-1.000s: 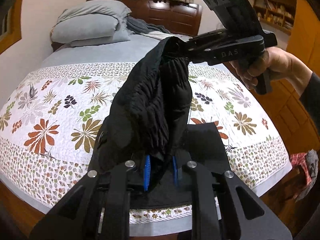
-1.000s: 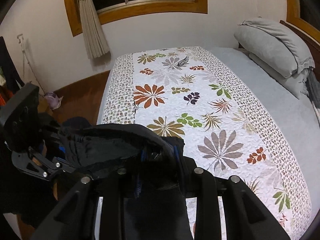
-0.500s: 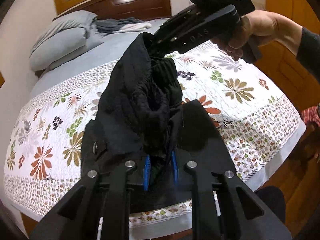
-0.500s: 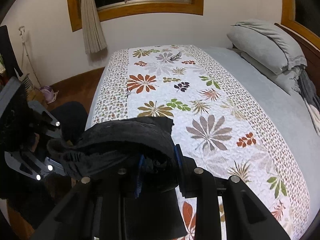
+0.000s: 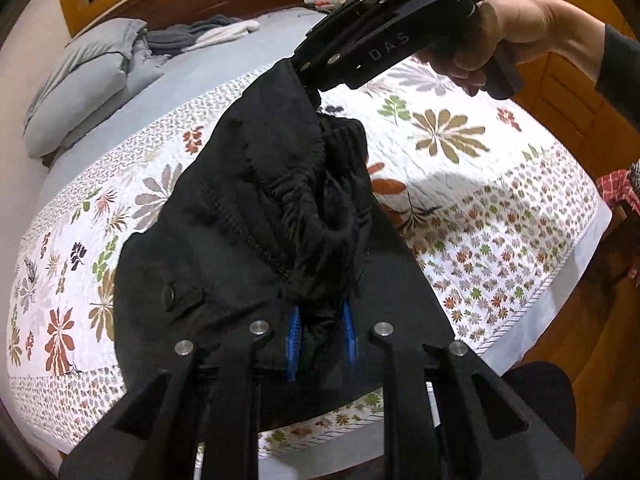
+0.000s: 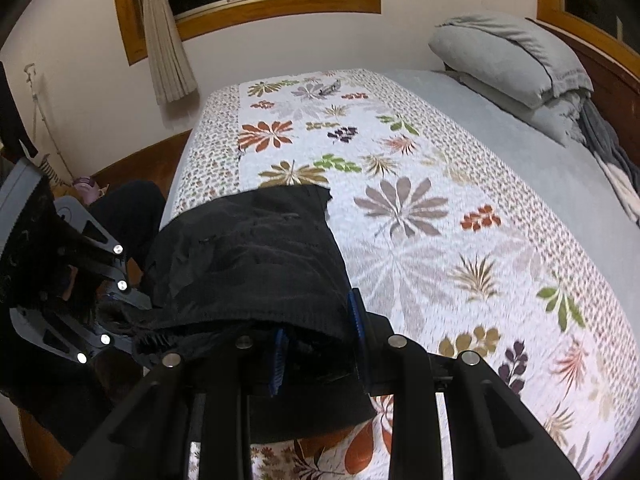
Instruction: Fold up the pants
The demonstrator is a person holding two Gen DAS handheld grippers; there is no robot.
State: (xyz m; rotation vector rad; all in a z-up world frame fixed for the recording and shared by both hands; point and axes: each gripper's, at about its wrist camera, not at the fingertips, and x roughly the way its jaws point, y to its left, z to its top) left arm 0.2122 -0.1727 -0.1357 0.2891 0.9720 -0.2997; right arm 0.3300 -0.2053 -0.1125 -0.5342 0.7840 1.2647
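Black pants (image 5: 256, 216) hang bunched between both grippers above the floral quilt (image 5: 460, 184). My left gripper (image 5: 320, 336) is shut on the waistband, its blue pads (image 5: 294, 340) half buried in cloth. My right gripper (image 5: 316, 76), held by a hand at the upper right of the left wrist view, is shut on the other end of the waistband. In the right wrist view the pants (image 6: 256, 264) drape over my right gripper (image 6: 318, 344), and the left gripper (image 6: 100, 288) shows at the left edge. The lower part of the pants lies on the quilt.
The bed's quilt (image 6: 420, 200) fills most of both views, with grey pillows (image 6: 512, 52) and folded clothes (image 5: 200, 36) at the headboard. A curtain (image 6: 164, 40) and window are on the far wall. Wooden floor (image 5: 580, 320) lies beyond the bed edge.
Both grippers have moved with the pants held, the right one higher and further over the bed. The pants are drawn out a little more between them.
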